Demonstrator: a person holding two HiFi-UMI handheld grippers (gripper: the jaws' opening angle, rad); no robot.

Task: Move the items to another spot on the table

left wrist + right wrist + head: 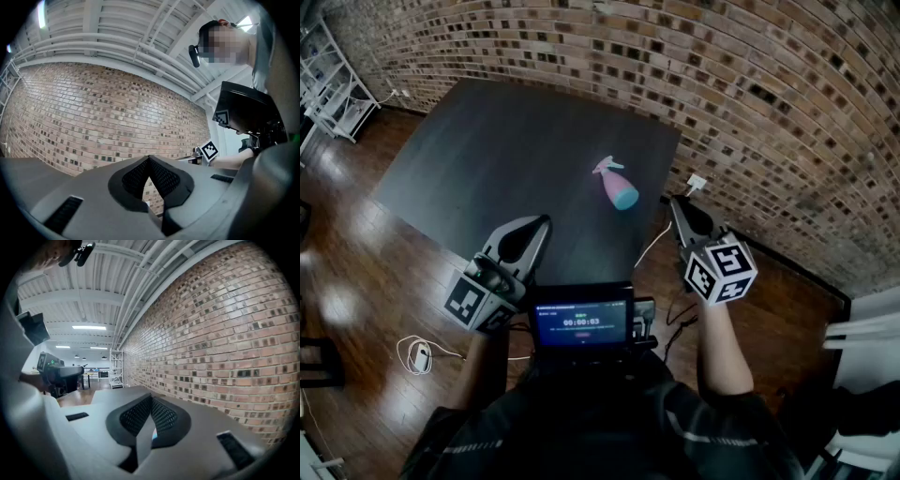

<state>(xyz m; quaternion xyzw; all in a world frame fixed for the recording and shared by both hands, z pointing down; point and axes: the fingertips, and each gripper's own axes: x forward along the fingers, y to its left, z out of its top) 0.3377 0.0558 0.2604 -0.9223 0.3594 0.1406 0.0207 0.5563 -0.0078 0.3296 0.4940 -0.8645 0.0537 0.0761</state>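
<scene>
Behind the shut right tongs [151, 397], the spray bottle [154, 435] barely shows.

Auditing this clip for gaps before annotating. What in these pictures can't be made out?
- Spray bottle, head view: too small to read any label or fill level.
- Right gripper view: just a coloured sliver, possibly the bottle, behind the shut right tool.
- Left gripper view: left tool body covers the table; bottle unseen.
- Screen, head view: small text unreadable.
</scene>
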